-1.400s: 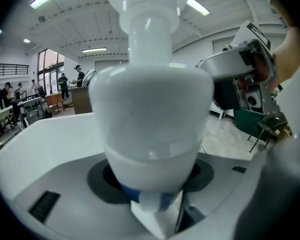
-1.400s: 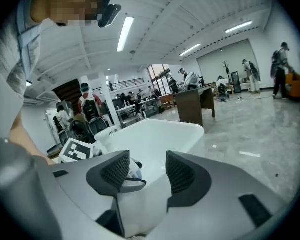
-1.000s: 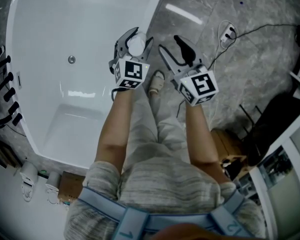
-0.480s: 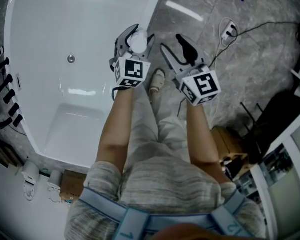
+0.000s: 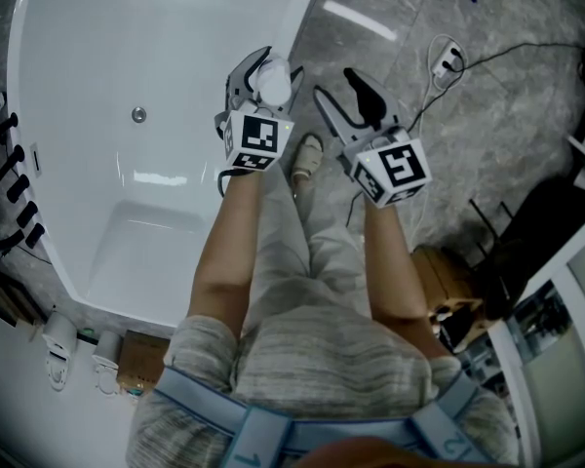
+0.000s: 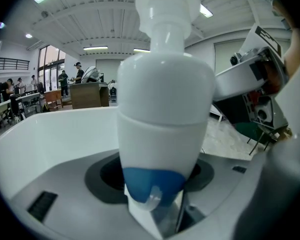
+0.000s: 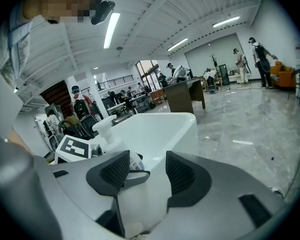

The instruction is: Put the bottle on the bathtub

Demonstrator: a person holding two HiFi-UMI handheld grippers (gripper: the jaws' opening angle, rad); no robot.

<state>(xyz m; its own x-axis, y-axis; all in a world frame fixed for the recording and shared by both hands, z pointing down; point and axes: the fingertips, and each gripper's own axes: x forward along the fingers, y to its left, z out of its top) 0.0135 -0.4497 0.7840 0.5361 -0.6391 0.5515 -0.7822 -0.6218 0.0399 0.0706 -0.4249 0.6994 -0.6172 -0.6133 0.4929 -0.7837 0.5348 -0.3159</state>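
Observation:
A white pump bottle with a blue patch low on its body stands upright between the jaws of my left gripper, which is shut on it. It hangs over the right rim of the white bathtub, near the rim's edge. The right gripper view catches the bottle at the left, beside the tub. My right gripper is open and holds nothing, over the grey floor just right of the tub.
Grey marble floor lies right of the tub, with a power strip and cable. Black fittings stand at the tub's left side. A shoe shows between the grippers. Several people stand in the hall behind.
The left gripper with the bottle has shifted slightly to the right and up the picture. The right gripper has barely moved.

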